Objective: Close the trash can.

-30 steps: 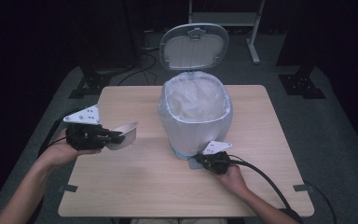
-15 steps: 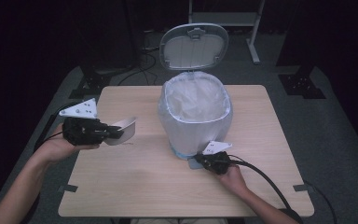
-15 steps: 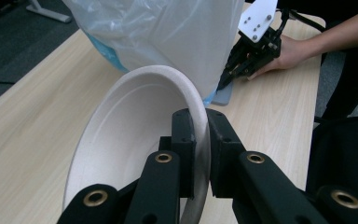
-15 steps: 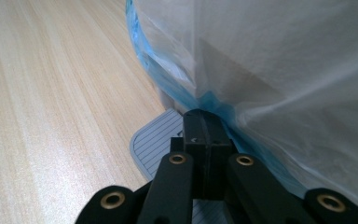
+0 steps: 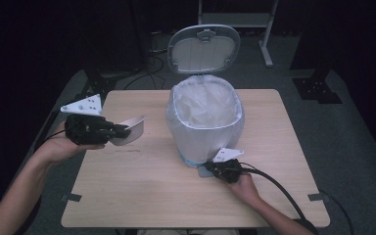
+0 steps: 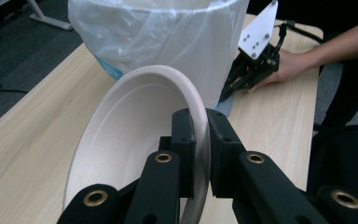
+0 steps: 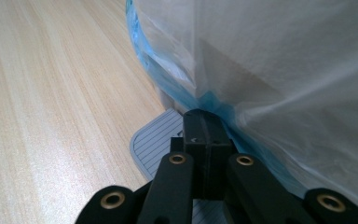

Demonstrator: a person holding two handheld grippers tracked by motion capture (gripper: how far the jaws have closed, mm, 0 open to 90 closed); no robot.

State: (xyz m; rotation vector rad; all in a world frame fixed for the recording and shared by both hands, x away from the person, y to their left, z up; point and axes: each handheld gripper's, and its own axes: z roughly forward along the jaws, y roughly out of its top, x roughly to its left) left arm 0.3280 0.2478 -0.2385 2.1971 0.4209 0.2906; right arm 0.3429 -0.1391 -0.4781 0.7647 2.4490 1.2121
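table (image 5: 142,196): light wood-grain top, square, rounded corners; landmark for everything below
tape tabs (image 5: 71,198): grey, one at the table's front-left corner, another at the front-right (image 5: 318,197)
small print (image 5: 127,150): faint line on the table top, left of centre, unreadable
floor (image 5: 352,147): grey carpet all round the table
cables (image 5: 152,58): dark, loose on the floor behind the table's far-left side
white frame (image 5: 264,44): metal legs, behind the table's far edge, right of centre
black base plate (image 5: 316,90): flat on the floor, just off the table's far-right corner
black stand (image 5: 95,83): off the table's far-left corner, detail lost in the dark
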